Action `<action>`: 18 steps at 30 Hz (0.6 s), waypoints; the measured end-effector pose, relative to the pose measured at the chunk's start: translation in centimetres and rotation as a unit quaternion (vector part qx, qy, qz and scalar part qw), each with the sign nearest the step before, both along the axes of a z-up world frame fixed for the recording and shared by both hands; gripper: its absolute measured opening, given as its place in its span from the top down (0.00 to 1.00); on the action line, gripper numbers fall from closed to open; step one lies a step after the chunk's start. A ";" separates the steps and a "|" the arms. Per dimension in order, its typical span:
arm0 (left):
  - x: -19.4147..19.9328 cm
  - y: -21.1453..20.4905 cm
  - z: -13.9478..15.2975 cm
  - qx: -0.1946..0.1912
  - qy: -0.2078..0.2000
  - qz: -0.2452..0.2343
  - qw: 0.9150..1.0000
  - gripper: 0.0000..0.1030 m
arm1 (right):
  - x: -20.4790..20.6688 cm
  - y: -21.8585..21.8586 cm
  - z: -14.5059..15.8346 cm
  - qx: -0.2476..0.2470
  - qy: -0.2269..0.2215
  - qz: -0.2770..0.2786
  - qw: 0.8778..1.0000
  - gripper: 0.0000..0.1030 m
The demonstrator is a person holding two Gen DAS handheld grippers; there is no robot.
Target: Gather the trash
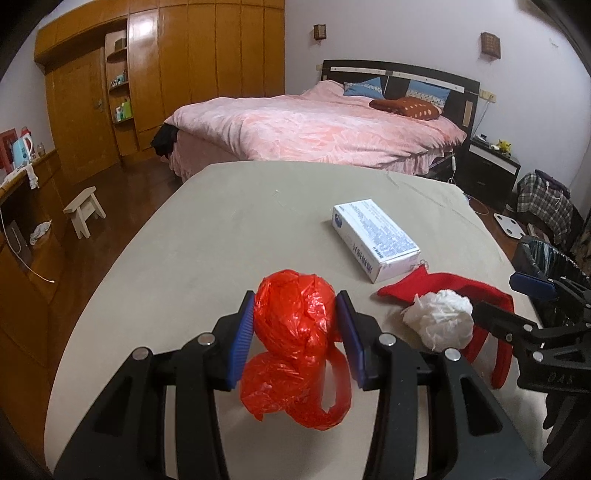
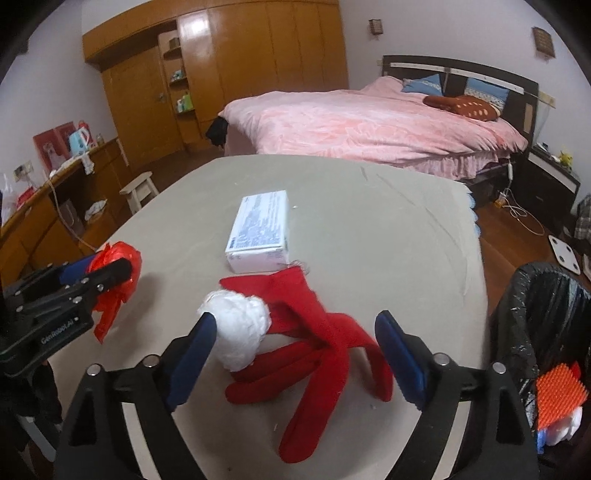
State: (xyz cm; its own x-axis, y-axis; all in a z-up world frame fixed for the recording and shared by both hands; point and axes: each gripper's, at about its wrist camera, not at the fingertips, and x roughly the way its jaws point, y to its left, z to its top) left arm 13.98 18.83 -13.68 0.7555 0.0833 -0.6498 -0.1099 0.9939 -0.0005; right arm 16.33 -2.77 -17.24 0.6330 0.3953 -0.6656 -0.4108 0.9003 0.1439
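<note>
Red plastic bag [image 1: 295, 332] pinched off the table [image 1: 221, 229] by left gripper [image 1: 297, 332], ready for binning | right gripper [image 2: 295, 354] spread wide over white wad [image 2: 238, 332], bin [image 2: 546, 314] alongside

A bedroom with pale walls [image 1: 388, 33] and dark wooden floor [image 1: 110, 199]. At far left stands a glossy wooden wardrobe [image 1: 207, 55]; at far right, a bed [image 1: 314, 129] under a pink quilt, with a dark headboard [image 1: 402, 74]. A small stool [image 1: 83, 210] stands left, near a wooden sideboard [image 2: 40, 221]. Two wall lamps [image 1: 490, 44] hang above the bed.
</note>
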 end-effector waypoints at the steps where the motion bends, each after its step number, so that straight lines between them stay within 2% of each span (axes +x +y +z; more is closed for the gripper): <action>1: -0.1 0.1 -0.1 0.000 0.001 0.001 1.000 0.59 | -0.1 0.2 0.0 0.004 0.000 0.004 1.000 0.17; 5: -0.5 0.8 -0.4 0.001 0.004 0.006 1.000 0.59 | -0.5 1.5 0.1 0.005 0.002 0.026 1.000 0.20; 7: -0.6 1.3 -0.4 -0.001 0.005 0.010 1.000 0.59 | -0.7 2.2 0.0 0.003 0.001 0.033 0.999 0.30; 10: -0.8 1.7 -0.4 -0.002 0.005 0.014 1.000 0.59 | -0.6 2.9 -0.4 0.002 0.008 0.041 0.999 0.34; 13: -1.0 2.1 -0.3 -0.002 0.003 0.018 1.000 0.59 | -0.4 3.6 -0.6 0.000 0.015 0.050 0.999 0.45; 18: -1.2 2.8 0.0 -0.006 0.000 0.025 1.000 0.59 | -1.2 3.1 0.1 -0.009 -0.002 0.039 0.999 0.47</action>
